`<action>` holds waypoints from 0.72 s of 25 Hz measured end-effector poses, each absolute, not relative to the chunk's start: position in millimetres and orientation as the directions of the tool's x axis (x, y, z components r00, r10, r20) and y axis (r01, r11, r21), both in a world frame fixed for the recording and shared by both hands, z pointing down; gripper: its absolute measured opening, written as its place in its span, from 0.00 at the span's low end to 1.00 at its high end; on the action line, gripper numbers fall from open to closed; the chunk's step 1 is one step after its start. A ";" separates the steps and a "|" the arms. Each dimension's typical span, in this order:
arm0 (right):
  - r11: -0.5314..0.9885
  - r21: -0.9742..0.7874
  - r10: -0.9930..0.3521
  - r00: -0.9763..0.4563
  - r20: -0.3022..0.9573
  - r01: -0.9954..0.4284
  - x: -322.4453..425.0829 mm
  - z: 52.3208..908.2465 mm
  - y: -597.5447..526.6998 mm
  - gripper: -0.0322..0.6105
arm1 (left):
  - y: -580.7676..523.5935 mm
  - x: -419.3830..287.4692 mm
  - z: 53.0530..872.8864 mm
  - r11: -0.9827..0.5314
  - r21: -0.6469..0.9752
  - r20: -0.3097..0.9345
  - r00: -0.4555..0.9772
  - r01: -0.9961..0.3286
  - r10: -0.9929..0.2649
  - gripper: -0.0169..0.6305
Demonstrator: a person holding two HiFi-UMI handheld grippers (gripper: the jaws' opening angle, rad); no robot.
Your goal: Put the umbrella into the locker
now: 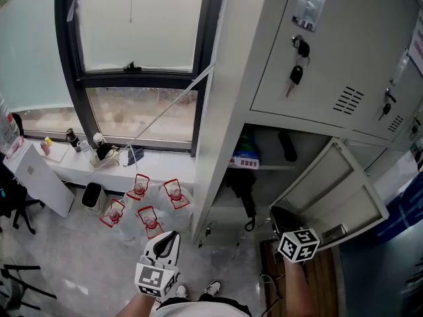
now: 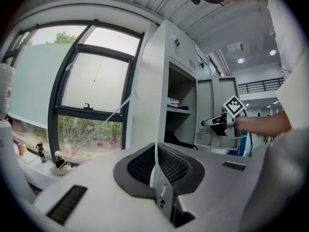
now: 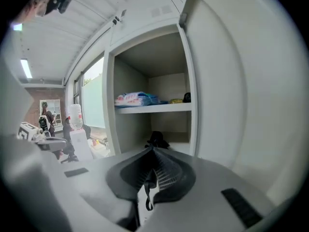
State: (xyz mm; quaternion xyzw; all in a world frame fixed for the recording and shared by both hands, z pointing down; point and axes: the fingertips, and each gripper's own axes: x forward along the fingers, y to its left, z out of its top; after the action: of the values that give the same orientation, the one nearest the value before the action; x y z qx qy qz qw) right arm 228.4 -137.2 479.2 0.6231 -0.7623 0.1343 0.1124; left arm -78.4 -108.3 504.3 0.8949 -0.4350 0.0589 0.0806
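The grey locker [image 1: 221,104] stands open, its door [image 1: 337,193] swung out to the right. The black folded umbrella [image 1: 241,185] lies in the lower compartment, its handle loop hanging over the front edge; it also shows in the right gripper view [image 3: 157,139] and the left gripper view [image 2: 176,141]. My right gripper [image 1: 275,212] hangs in front of that compartment, apart from the umbrella, jaws shut [image 3: 153,152]. A short black loop dangles at the jaws' base. My left gripper [image 1: 172,234] is lower left, shut [image 2: 156,147], holding nothing.
On the upper shelf [image 1: 264,166] are a blue and white packet [image 1: 246,158] and a dark object [image 1: 287,146]. Several water jugs [image 1: 142,207] with red labels stand on the floor left of the locker. Keys [image 1: 297,73] hang from the closed door above.
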 end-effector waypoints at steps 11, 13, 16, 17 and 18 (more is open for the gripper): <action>0.143 0.008 -0.967 -0.138 0.215 -0.990 245.5 420.7 -51.2 0.08 | -98.2 -75.4 495.3 -0.629 0.077 0.168 0.631 -0.774 -0.757 0.08; 0.128 0.016 -0.972 -0.122 0.201 -0.992 249.5 414.3 -34.7 0.08 | -97.4 -76.7 491.2 -0.627 0.070 0.163 0.629 -0.776 -0.761 0.08; 0.109 0.009 -0.980 -0.106 0.167 -0.994 254.4 403.8 -10.0 0.08 | -97.1 -78.7 483.8 -0.622 0.057 0.154 0.622 -0.781 -0.768 0.08; 0.101 0.005 -0.983 -0.099 0.155 -0.995 255.7 400.2 -1.9 0.08 | -96.9 -79.6 481.8 -0.620 0.053 0.153 0.620 -0.783 -0.770 0.08; 0.091 0.001 -0.986 -0.089 0.143 -0.996 257.3 396.5 6.1 0.08 | -96.7 -80.2 480.4 -0.618 0.050 0.152 0.618 -0.785 -0.772 0.08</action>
State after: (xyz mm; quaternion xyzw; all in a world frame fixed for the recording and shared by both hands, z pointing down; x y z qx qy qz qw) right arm 257.3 6.1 396.5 0.6726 -0.7365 0.0480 0.0532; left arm -80.2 -96.7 480.4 0.8976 -0.4334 0.0580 0.0556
